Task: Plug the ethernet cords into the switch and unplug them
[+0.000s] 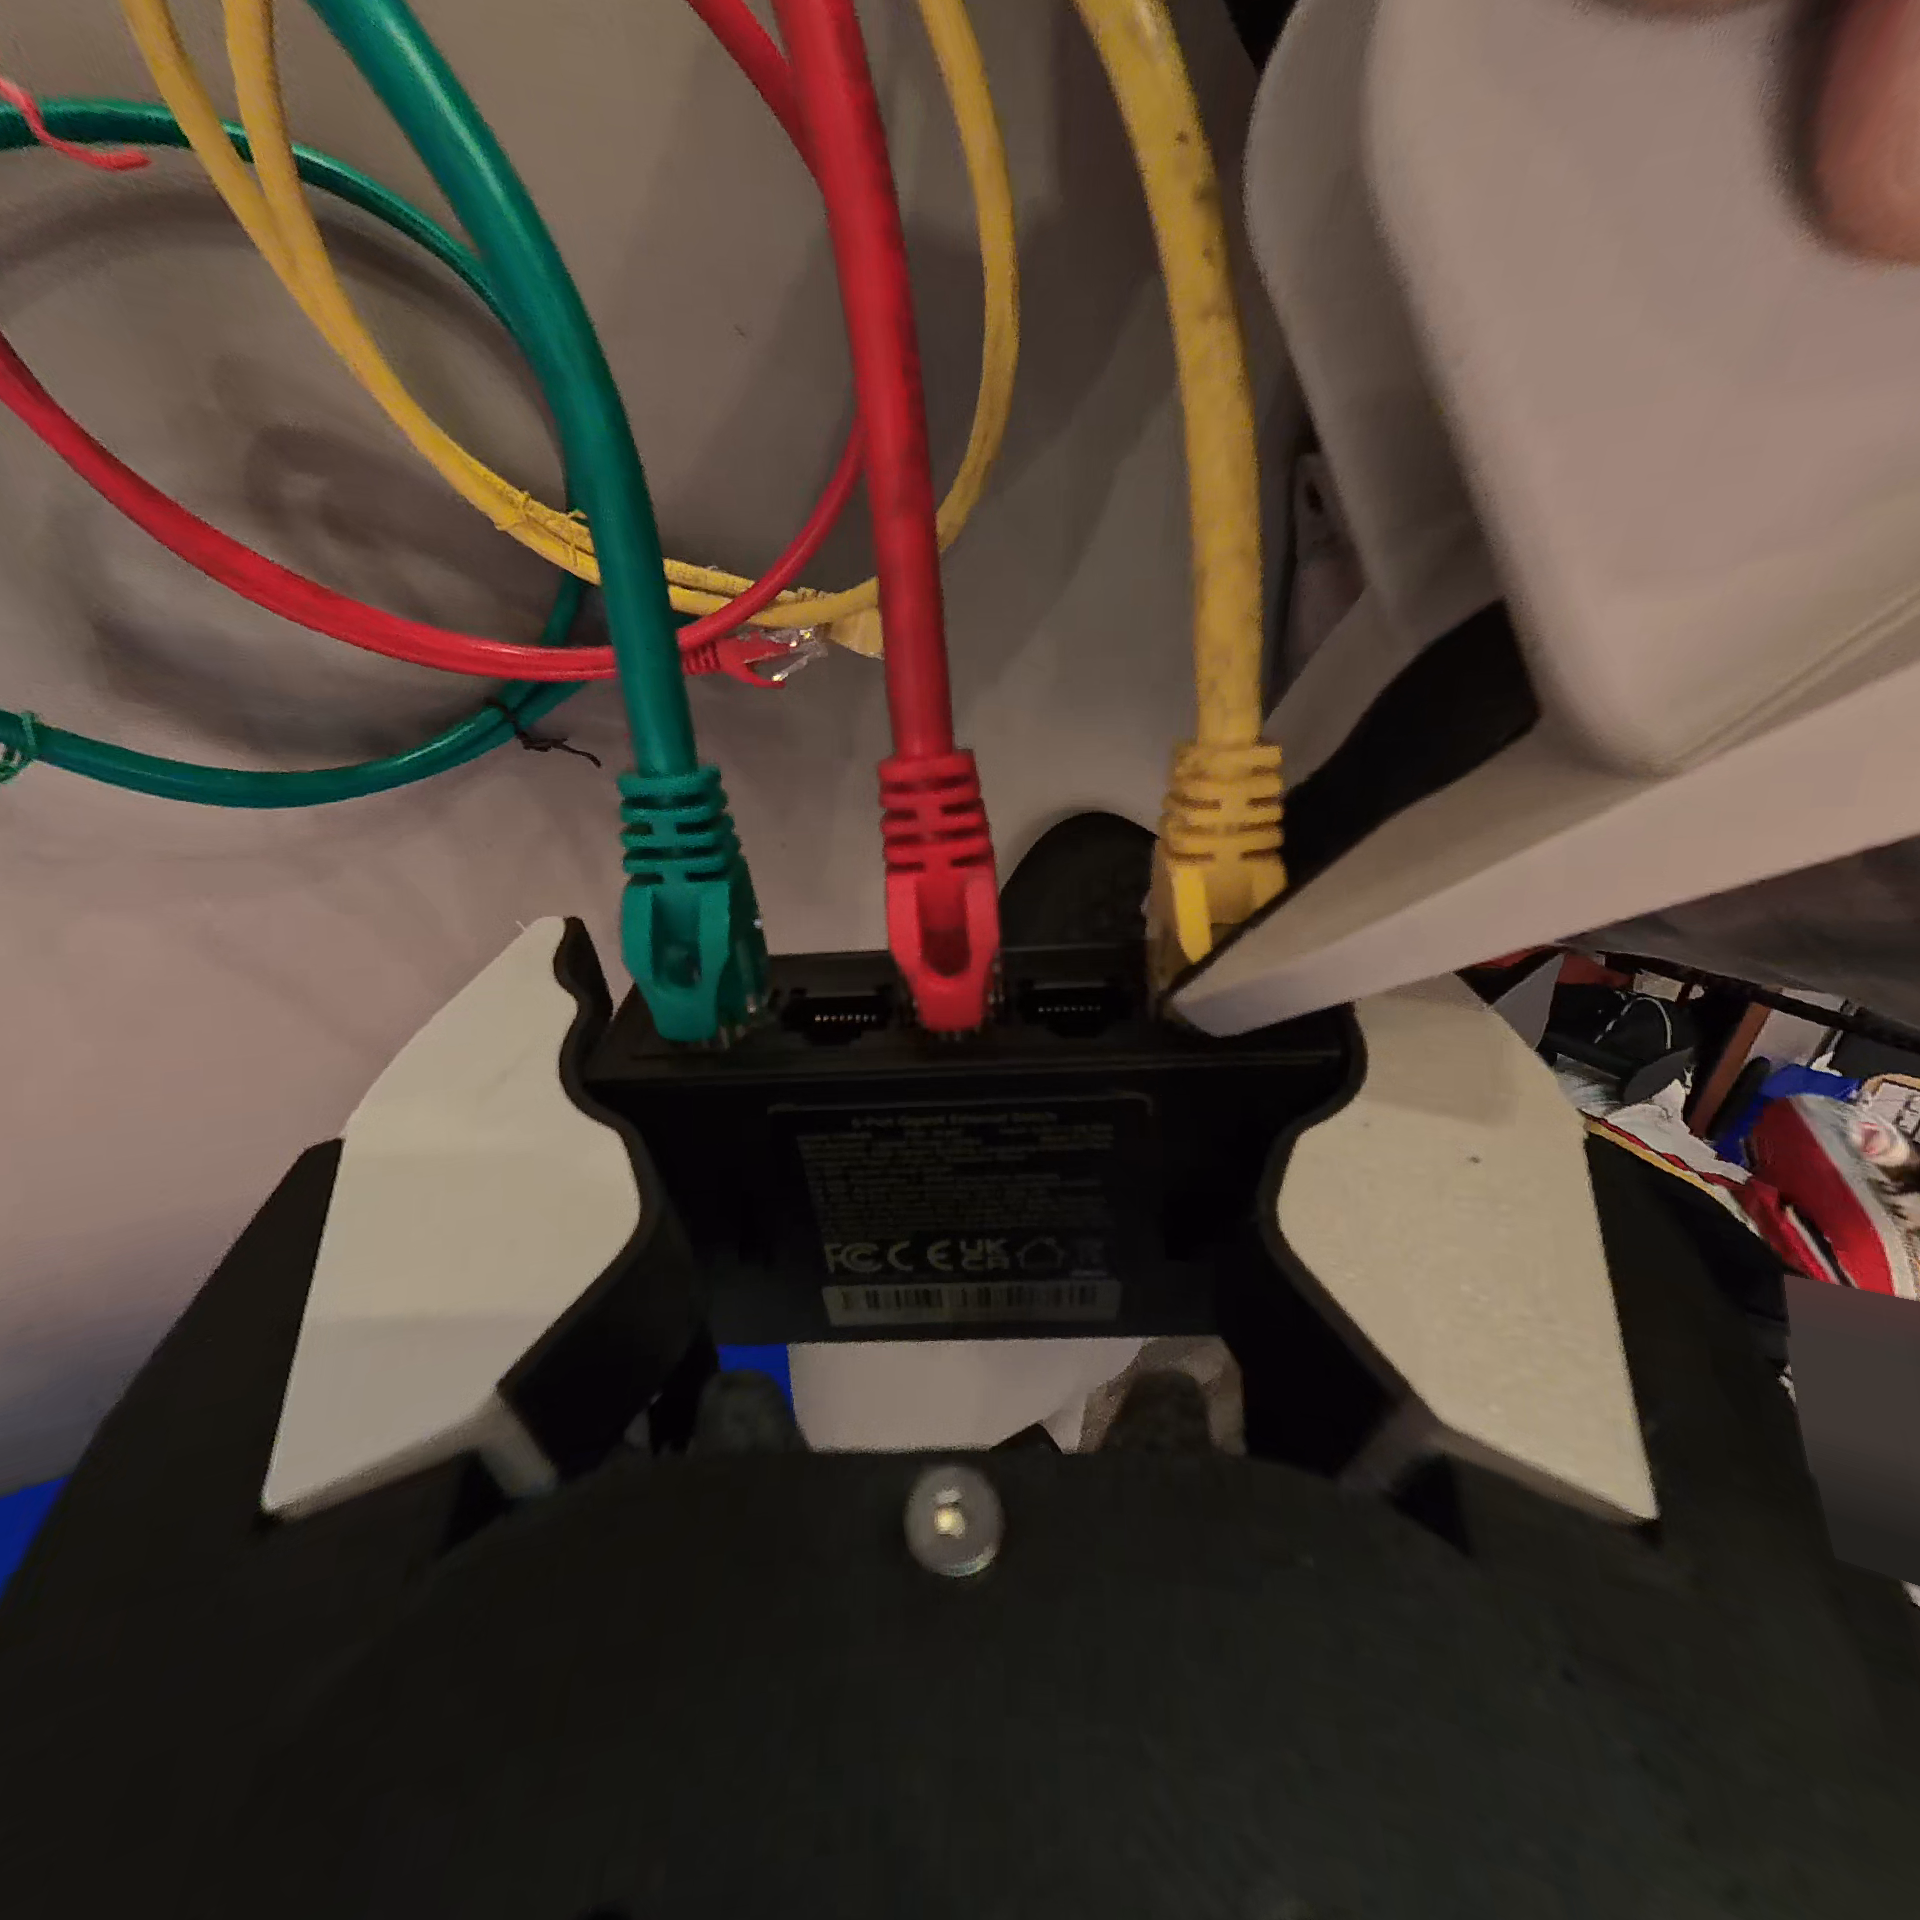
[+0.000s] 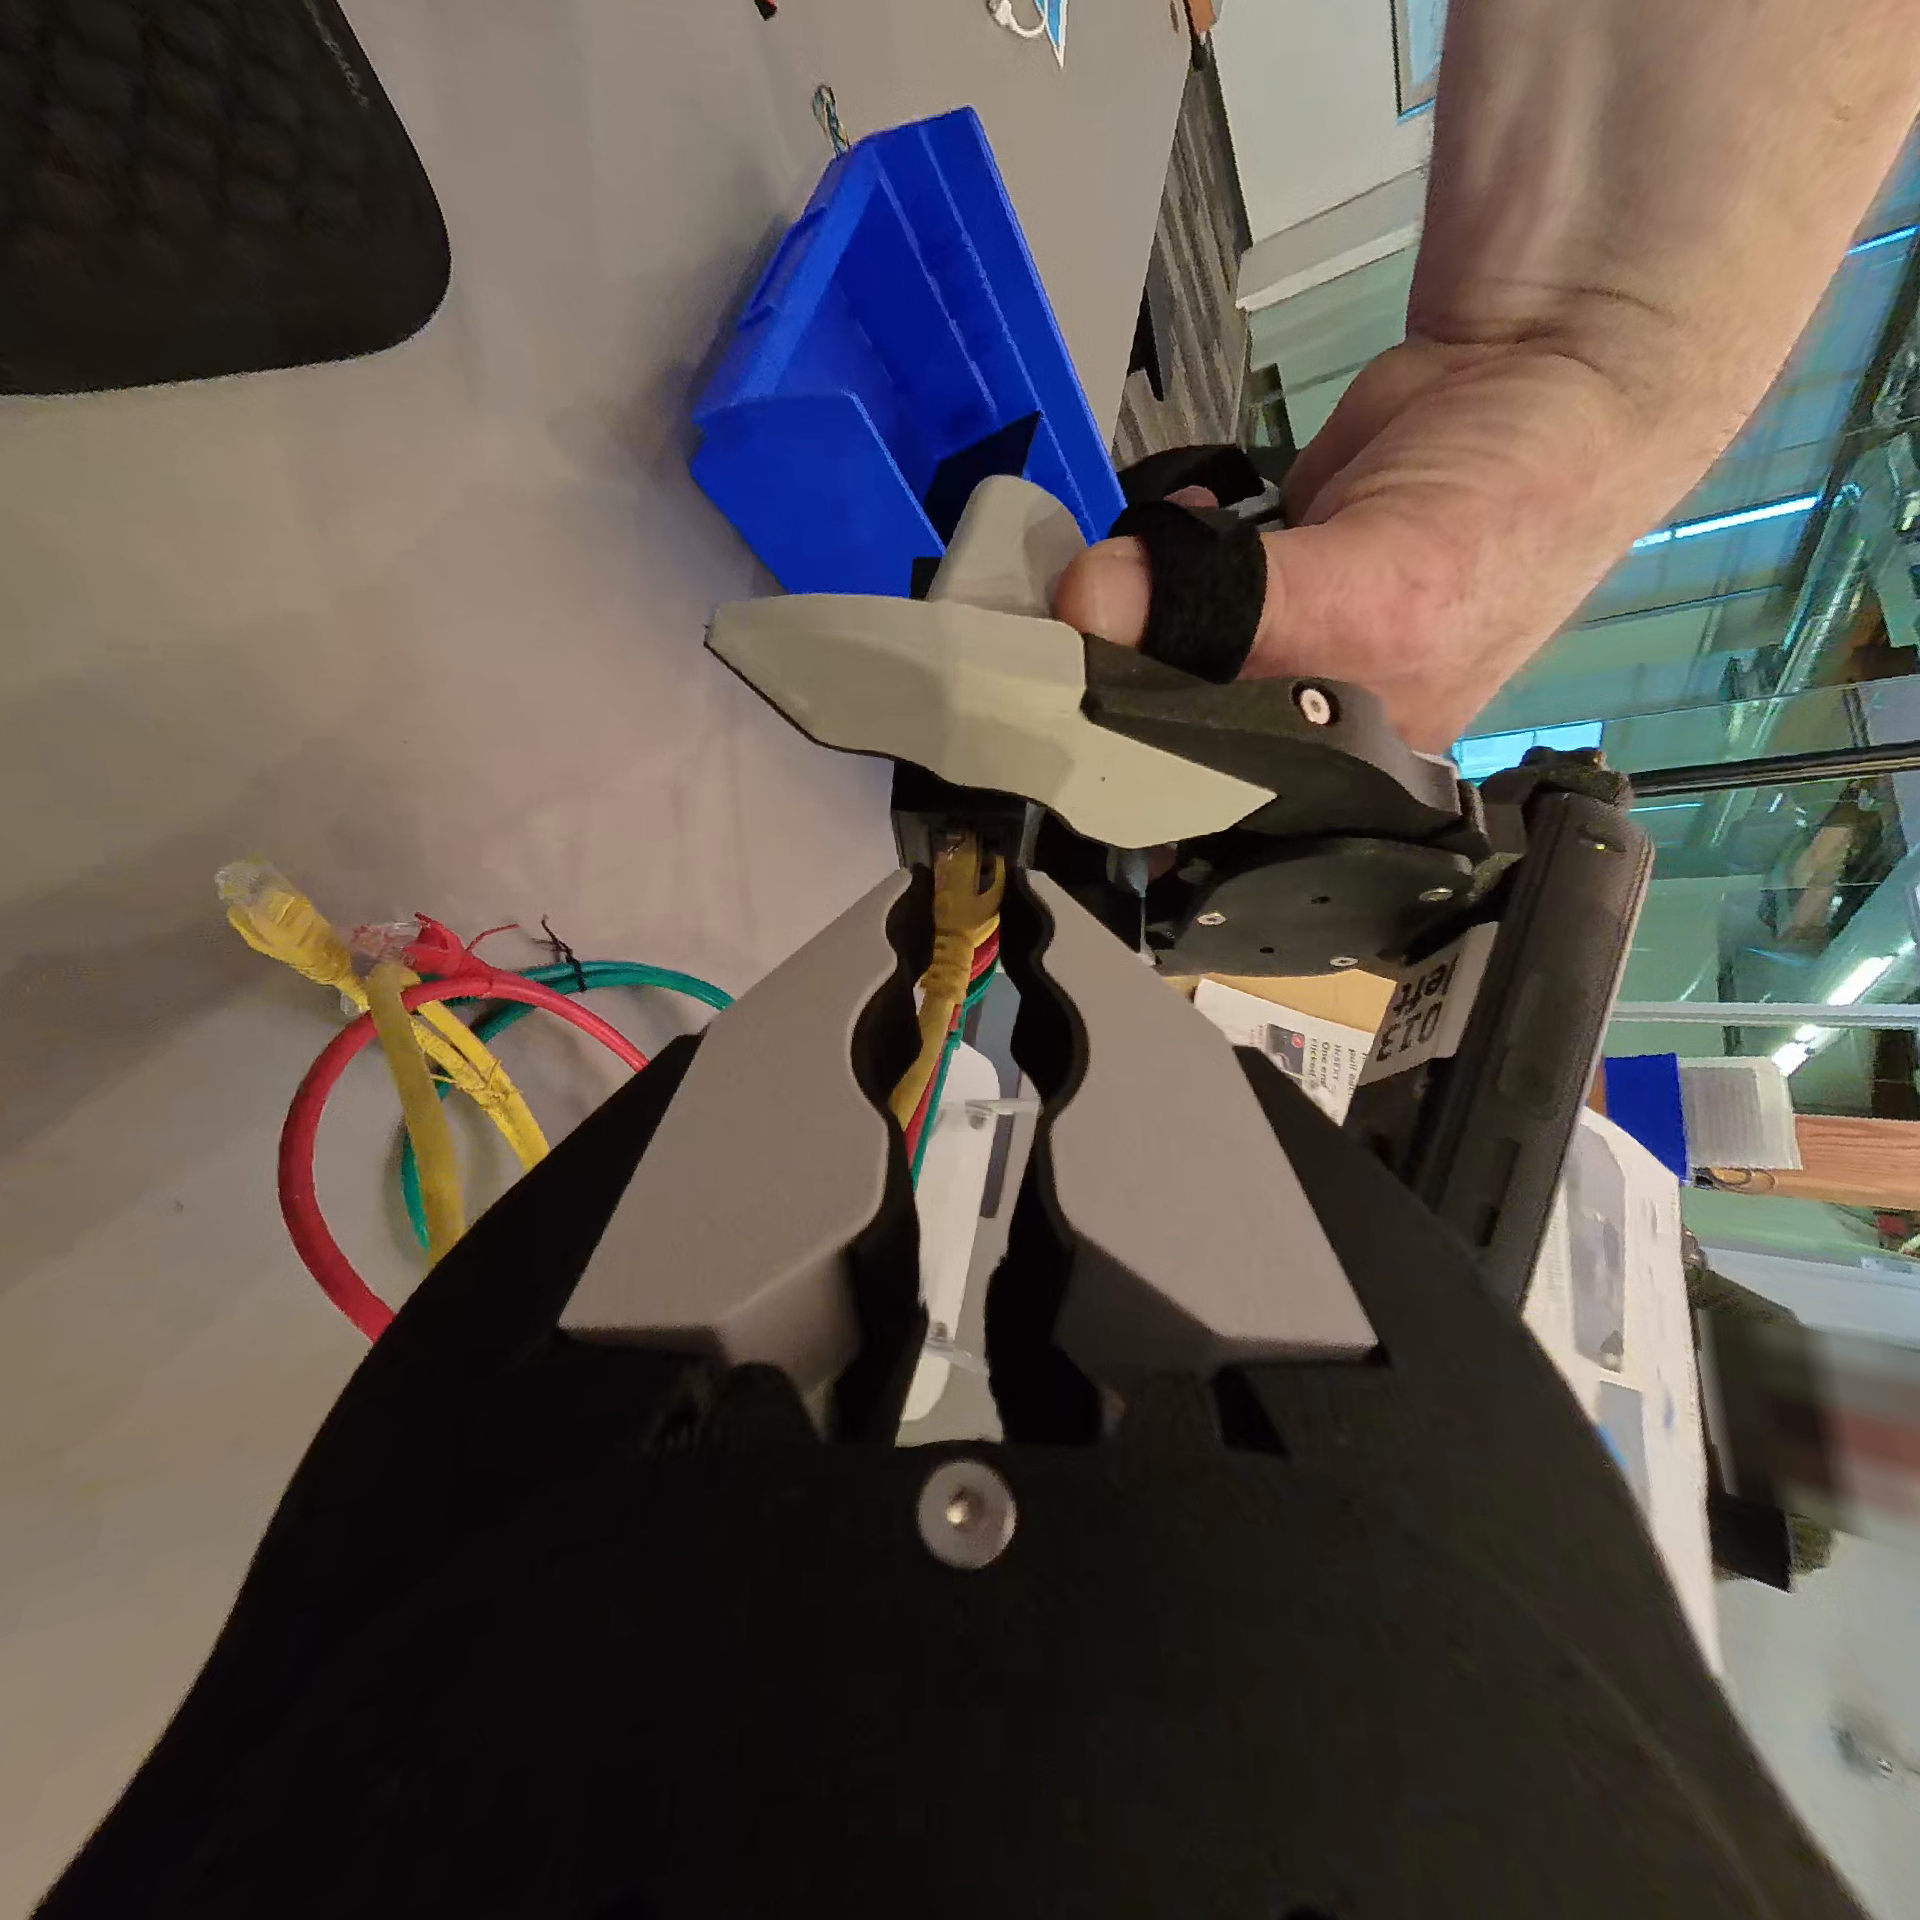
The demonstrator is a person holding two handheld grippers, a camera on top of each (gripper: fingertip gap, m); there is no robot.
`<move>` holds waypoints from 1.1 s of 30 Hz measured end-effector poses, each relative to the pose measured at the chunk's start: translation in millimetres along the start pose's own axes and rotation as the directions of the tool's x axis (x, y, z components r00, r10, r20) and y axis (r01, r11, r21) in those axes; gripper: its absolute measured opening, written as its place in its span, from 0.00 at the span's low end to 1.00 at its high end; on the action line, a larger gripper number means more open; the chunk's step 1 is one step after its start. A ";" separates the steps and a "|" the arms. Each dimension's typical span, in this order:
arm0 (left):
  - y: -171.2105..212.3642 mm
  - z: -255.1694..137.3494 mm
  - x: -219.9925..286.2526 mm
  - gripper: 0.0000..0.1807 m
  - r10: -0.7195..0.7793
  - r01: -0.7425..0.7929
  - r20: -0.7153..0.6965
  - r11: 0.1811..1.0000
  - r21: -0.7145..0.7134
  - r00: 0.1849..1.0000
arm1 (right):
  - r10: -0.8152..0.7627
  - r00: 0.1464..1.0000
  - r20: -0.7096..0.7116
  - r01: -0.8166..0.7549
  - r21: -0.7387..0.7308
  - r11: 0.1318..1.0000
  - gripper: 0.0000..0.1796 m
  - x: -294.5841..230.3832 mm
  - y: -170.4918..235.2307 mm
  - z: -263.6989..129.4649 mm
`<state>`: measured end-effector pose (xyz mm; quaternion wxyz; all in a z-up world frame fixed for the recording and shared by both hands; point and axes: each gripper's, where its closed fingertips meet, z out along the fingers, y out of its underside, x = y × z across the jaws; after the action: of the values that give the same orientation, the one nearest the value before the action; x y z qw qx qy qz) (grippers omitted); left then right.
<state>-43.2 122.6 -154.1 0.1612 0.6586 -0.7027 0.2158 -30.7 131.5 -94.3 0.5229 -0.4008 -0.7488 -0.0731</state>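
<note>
A: Where's the switch (image 1: 961, 1174)?

B: Clamped between the left gripper's (image 1: 961, 1049) fingers, lifted off the grey desk (image 1: 312, 987). Green plug (image 1: 681, 894), red plug (image 1: 940, 883) and yellow plug (image 1: 1216, 842) sit in its ports.

A: And the right gripper (image 2: 961, 904)?

B: Its fingers are at the yellow plug, slightly apart; whether they pinch it, I cannot tell. Loose cords (image 2: 416, 1049) lie coiled on the desk by a blue bin (image 2: 883, 353).

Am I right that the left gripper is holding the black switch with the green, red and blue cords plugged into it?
Not quite: the third cord is yellow, not blue, as the left wrist view shows. The left gripper does hold the black switch, with the green cord and the red cord plugged in.
</note>
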 end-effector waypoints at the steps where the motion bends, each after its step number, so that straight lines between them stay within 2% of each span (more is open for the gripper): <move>1: 0.2 -1.4 -0.6 0.71 -0.004 0.004 0.005 1.000 0.001 1.000 | 0.024 1.000 0.004 -0.024 0.016 1.000 0.06 0.9 -0.1 0.5; 5: -1.2 -2.4 7.2 0.71 0.007 -0.007 -0.008 1.000 -0.007 1.000 | 0.048 0.998 0.027 -0.051 0.124 0.991 0.07 1.0 -6.4 -4.5; 10: -6.1 -6.9 4.7 0.71 0.002 -0.002 0.007 1.000 -0.012 1.000 | 0.041 0.999 0.005 -0.041 0.143 0.989 0.09 4.5 -3.2 -7.6; 20: -7.4 -8.0 3.7 0.71 0.000 0.001 0.013 1.000 -0.024 1.000 | 0.009 1.000 -0.013 -0.007 0.118 0.993 0.06 5.0 -3.2 -9.2; 27: -6.5 -0.7 -0.1 0.70 0.008 -0.007 0.022 0.999 -0.052 1.000 | 0.026 0.998 0.052 -0.029 0.064 0.997 0.06 -4.1 0.4 -6.9; 33: -14.3 -4.6 0.2 0.70 -0.011 0.011 0.005 0.999 0.031 1.000 | 0.052 0.998 0.037 -0.053 0.041 0.998 0.05 0.9 4.7 -9.9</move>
<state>-29.2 124.3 -148.7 0.1501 0.6654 -0.6960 0.2241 -20.5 129.9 -90.6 0.5194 -0.4105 -0.7486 -0.0362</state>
